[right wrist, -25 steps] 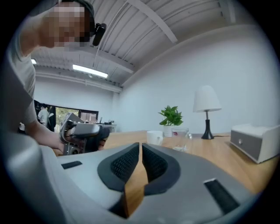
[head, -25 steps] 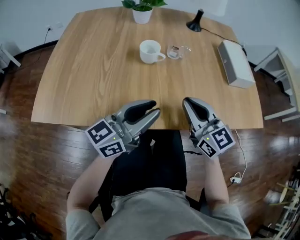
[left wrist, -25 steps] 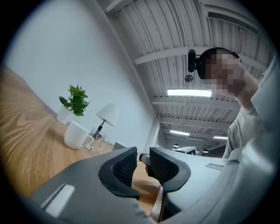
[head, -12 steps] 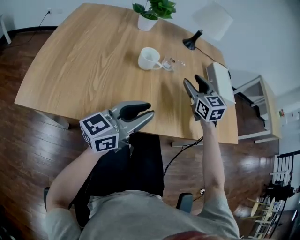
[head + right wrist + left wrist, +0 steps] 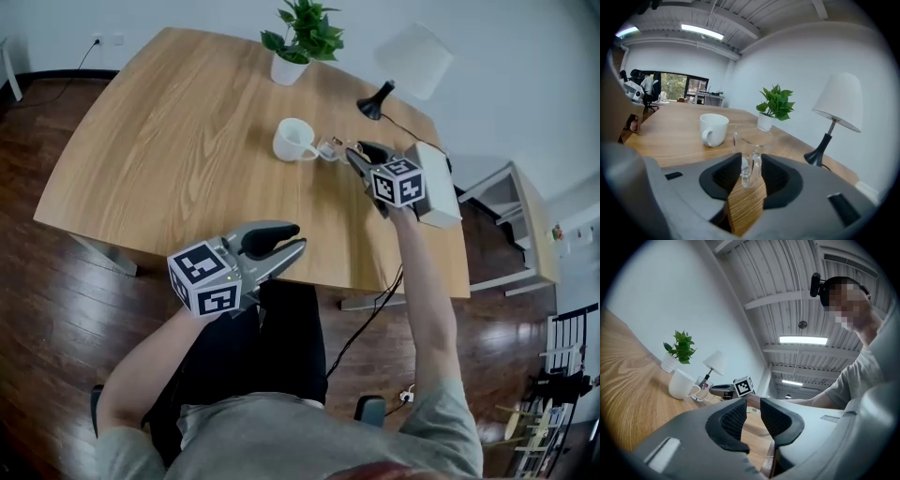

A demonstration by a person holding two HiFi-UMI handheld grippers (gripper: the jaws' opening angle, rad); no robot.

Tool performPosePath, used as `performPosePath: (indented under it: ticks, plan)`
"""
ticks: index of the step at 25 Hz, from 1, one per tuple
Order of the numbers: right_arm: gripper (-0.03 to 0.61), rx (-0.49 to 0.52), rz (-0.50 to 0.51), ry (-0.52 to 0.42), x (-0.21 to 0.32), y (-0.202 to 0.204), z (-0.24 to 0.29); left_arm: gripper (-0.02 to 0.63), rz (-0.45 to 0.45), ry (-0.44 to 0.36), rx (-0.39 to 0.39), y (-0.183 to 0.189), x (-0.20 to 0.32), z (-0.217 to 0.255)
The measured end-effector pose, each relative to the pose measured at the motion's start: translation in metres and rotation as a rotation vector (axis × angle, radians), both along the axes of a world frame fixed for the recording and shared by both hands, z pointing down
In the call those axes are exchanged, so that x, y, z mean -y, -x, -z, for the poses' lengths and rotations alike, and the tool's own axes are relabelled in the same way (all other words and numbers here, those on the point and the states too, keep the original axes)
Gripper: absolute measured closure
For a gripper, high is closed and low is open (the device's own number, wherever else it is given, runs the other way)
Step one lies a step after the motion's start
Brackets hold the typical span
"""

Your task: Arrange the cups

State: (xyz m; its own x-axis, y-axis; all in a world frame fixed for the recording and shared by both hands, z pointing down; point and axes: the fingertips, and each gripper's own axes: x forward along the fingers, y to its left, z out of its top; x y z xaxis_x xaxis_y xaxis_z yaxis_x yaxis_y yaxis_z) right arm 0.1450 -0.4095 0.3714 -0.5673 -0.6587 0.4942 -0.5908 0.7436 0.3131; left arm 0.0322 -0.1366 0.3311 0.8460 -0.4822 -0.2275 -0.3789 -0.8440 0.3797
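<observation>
Upper centre, a glass cup point(image 5: 334, 148), its tiny label unreadable, stands on the wooden table point(image 5: 178, 141) beside a white mug point(image 5: 293, 139). The right gripper's point(image 5: 354, 150) jaws, just closing, pinch its handle. Lower left, the left gripper point(image 5: 286, 239) is barely open and empty.

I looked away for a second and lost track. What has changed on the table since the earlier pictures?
The right gripper swung from the table's near edge out to the glass cup; its jaws have just been closing and now seem to press on the cup's handle between them. The left gripper, the white mug and the glass cup itself stayed put.
</observation>
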Motion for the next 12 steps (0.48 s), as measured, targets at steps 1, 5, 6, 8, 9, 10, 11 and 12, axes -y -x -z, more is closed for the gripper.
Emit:
performPosePath:
  ticks: [1,5,6,8,9,10,11,12]
  plan:
    - [0.447,0.003,-0.003,0.002,0.001,0.000,0.001,0.525,-0.001,-0.001,0.001,0.000,0.000,0.000]
    - [0.506,0.113,-0.036,0.059,-0.007,0.001,0.006,0.525,-0.003,0.000,-0.001,0.000,0.000,0.000]
    - [0.508,0.149,-0.049,0.071,-0.011,-0.001,0.007,0.525,-0.005,0.001,-0.002,0.000,0.000,0.000]
    - [0.509,0.213,-0.077,0.084,-0.019,-0.007,0.010,0.525,-0.011,0.002,-0.003,0.001,-0.001,0.001]
    - [0.509,0.239,-0.088,0.086,-0.024,-0.010,0.012,0.525,-0.013,0.001,-0.003,0.002,-0.002,0.001]
    - [0.509,0.264,-0.096,0.088,-0.028,-0.013,0.014,0.525,-0.014,0.001,-0.003,0.004,-0.002,0.001]
    - [0.509,0.288,-0.099,0.091,-0.031,-0.016,0.016,0.525,-0.011,0.001,-0.003,0.006,-0.003,0.001]
    - [0.509,0.315,-0.101,0.092,-0.034,-0.019,0.020,0.525,-0.007,0.002,-0.004,0.007,-0.002,0.001]
